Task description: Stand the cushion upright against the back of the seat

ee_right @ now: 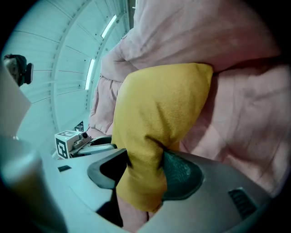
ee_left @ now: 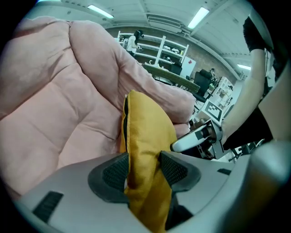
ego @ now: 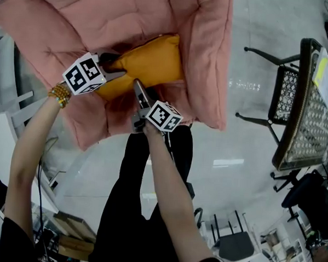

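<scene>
Mustard-yellow fabric cushion (ego: 151, 64) sits on the pink quilted seat (ego: 93, 20), toward its front. Left tongs (ee_left: 144, 170) and right tongs (ee_right: 145, 172) each pinch the cushion's front edge, partly closed.

A wicker table (ego: 310, 116) stands on the glossy pale floor (ego: 250, 159).

The cushion (ego: 152, 60) lies on the seat (ego: 65, 24), left gripper (ego: 121, 70) at its left end, right gripper (ego: 138, 86) at its near edge.

Mustard-yellow cushion (ego: 151, 64), pale pink quilted seat (ego: 76, 19), black trousers (ego: 126, 219)
</scene>
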Available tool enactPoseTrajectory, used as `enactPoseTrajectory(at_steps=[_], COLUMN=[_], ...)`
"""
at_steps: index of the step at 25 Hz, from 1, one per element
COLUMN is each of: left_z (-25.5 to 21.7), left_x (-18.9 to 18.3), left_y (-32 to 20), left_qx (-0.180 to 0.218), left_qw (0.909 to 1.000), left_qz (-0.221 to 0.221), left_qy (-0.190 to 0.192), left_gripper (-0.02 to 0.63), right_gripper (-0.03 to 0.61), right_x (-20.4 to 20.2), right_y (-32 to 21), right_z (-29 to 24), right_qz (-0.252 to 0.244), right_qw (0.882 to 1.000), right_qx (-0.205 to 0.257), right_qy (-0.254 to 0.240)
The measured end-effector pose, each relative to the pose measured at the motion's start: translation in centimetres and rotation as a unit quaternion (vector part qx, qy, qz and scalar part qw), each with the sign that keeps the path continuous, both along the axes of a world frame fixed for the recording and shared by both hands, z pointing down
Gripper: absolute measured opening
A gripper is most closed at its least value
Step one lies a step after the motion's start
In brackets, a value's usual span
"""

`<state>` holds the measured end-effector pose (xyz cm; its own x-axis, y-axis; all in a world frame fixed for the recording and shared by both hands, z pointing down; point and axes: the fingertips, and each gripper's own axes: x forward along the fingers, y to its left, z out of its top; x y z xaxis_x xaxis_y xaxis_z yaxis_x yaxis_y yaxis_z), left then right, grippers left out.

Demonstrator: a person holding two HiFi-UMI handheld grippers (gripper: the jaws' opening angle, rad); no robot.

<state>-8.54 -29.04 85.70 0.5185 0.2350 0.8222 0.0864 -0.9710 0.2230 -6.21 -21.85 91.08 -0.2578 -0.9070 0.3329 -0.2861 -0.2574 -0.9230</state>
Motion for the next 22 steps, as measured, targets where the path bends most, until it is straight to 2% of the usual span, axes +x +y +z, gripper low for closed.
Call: enactPoseTrajectory(at_steps=[7,13,18,22], left_z=[-1.9,-3.6,-6.5,-8.6], left_x=[0.4,-0.6,-2.0,-2.3], left_y=[0.2,0.5,0.2,-0.1], left_qx=[0.001,-0.002,0.004,0.004], left_qw=[0.9997,0.9981,0.9944,0.9874], left_qz=[-0.018,-0.052,-0.089,-0.131], left_qy=[0.016,0.033,0.057,0.089], left_gripper=[0.224,0.224,0.223,0.222], right_gripper=[0.247,0.247,0.247,0.247], right_x=[0.7,0.4,0.1,0.7], right_y=[0.0,0.2,-0.8,-1.6], right_z=[-1.8,-3.6,-6.9,-9.4], right_qz=[-0.02,-0.051,-0.098,-0.133], right_qw=[1.0,0.998,0.99,0.981], right_qx=[0.01,0.021,0.048,0.065], right_qy=[0.0,0.027,0.084,0.128])
